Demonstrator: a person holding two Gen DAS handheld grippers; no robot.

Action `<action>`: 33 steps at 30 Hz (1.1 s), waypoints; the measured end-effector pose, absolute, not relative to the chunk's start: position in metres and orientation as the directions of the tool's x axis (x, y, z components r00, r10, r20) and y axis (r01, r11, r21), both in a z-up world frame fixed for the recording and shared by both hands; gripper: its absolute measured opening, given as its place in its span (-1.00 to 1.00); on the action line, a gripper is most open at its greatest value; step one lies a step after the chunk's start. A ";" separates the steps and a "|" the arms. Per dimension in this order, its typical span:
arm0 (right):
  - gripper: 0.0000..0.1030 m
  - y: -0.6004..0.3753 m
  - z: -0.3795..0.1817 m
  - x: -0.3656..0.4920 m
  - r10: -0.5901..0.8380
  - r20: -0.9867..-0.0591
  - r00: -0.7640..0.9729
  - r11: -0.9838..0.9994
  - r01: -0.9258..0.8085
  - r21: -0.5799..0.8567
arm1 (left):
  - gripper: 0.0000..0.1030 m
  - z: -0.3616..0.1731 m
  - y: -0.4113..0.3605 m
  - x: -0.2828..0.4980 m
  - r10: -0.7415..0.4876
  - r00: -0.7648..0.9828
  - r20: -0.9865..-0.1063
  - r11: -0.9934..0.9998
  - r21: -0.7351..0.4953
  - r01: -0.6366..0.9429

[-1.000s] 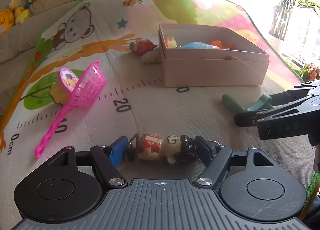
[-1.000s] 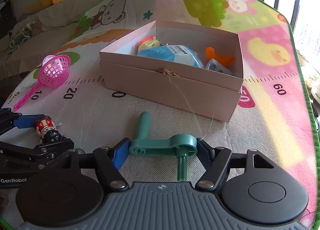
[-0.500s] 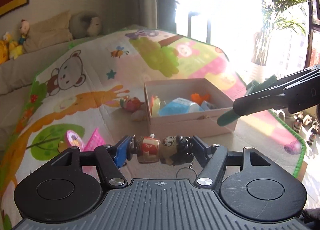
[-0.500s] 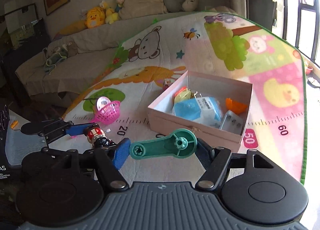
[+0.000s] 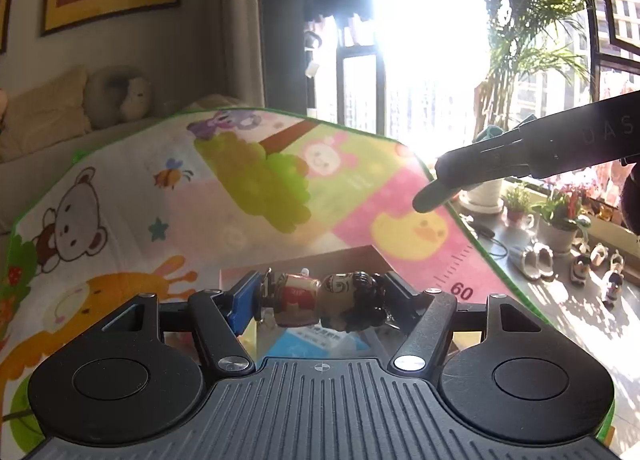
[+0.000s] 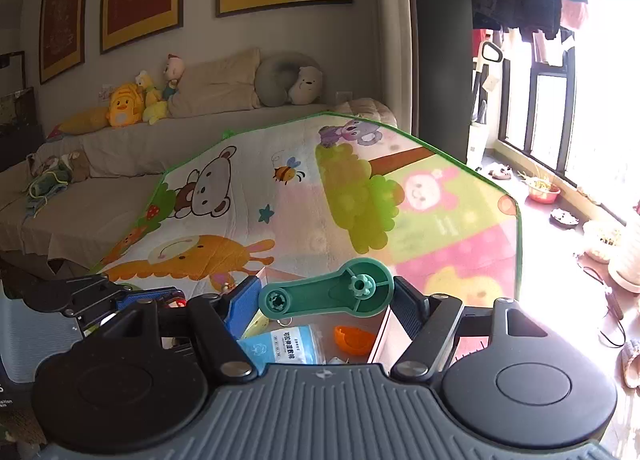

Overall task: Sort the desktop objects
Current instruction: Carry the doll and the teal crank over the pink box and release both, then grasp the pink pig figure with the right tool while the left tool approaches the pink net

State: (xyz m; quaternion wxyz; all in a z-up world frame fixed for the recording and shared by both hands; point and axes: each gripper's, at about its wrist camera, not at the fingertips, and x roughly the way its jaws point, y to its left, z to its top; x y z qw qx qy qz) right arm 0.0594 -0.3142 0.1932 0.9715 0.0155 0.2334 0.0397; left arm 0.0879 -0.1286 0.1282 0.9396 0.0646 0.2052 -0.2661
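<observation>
My left gripper (image 5: 324,298) is shut on a small doll (image 5: 320,296) with a red body and black hair, held crosswise between the pads. It hangs over the pink cardboard box (image 5: 344,256), which is mostly hidden behind the fingers. My right gripper (image 6: 324,296) is shut on a green crank handle (image 6: 320,294), also above the box (image 6: 379,340). A blue packet (image 6: 288,346) and an orange piece (image 6: 354,338) lie inside. The right gripper's fingers (image 5: 480,168) show dark at upper right in the left wrist view. The left gripper's fingers (image 6: 100,296) appear at left in the right wrist view.
The box stands on a cartoon play mat (image 6: 248,220) with a green border. A sofa (image 6: 100,188) with plush toys (image 6: 124,104) and pillows lies behind it. To the right are a bright window, potted plants (image 5: 560,220) and shoes (image 5: 536,258) on the floor.
Both grippers have risen off the mat with their toys and moved toward the box, which now lies beneath them. The pink scoop and the mat's near part have dropped out of view.
</observation>
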 end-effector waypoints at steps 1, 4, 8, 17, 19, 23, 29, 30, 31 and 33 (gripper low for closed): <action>0.37 -0.319 0.194 0.067 0.080 -0.457 0.886 0.996 -0.057 0.063 | 0.48 0.127 -0.130 0.099 -0.490 0.758 -0.431 0.845 -0.018 0.535; 0.37 -0.333 0.190 0.089 0.068 -0.478 0.876 0.995 -0.025 0.096 | 0.75 0.122 -0.111 0.114 -0.478 0.759 -0.441 0.863 -0.077 0.499; 0.37 -0.343 0.175 0.109 0.076 -0.514 0.854 0.993 -0.019 0.115 | 0.84 0.104 -0.071 0.101 -0.400 0.791 -0.463 0.905 -0.065 0.420; 0.45 -0.328 0.118 0.171 0.163 -0.633 0.757 0.976 -0.031 0.214 | 0.90 0.047 -0.027 0.036 -0.218 0.800 -0.559 0.949 0.071 0.308; 0.45 -0.320 0.114 0.176 0.175 -0.643 0.746 0.975 -0.040 0.220 | 0.92 0.041 -0.016 0.028 -0.181 0.810 -0.558 0.957 0.090 0.275; 0.45 -0.287 0.118 0.182 0.210 -0.651 0.729 0.975 -0.111 0.190 | 0.93 0.038 0.005 0.026 -0.103 0.844 -0.526 0.978 0.104 0.184; 0.52 -0.200 0.125 0.214 0.253 -0.694 0.674 0.957 -0.277 0.080 | 0.93 0.030 0.026 0.044 -0.026 0.847 -0.530 0.990 0.106 0.097; 0.51 -0.181 0.123 0.226 0.256 -0.709 0.657 0.950 -0.306 0.060 | 0.93 0.029 0.029 0.046 -0.036 0.845 -0.534 0.991 0.089 0.099; 0.51 -0.166 0.120 0.238 0.249 -0.724 0.644 0.947 -0.319 0.043 | 0.93 0.028 0.033 0.047 -0.053 0.842 -0.538 0.993 0.062 0.103; 0.51 -0.140 0.107 0.266 0.206 -0.758 0.619 0.949 -0.315 0.001 | 0.93 0.026 0.037 0.047 -0.083 0.839 -0.538 0.993 0.031 0.118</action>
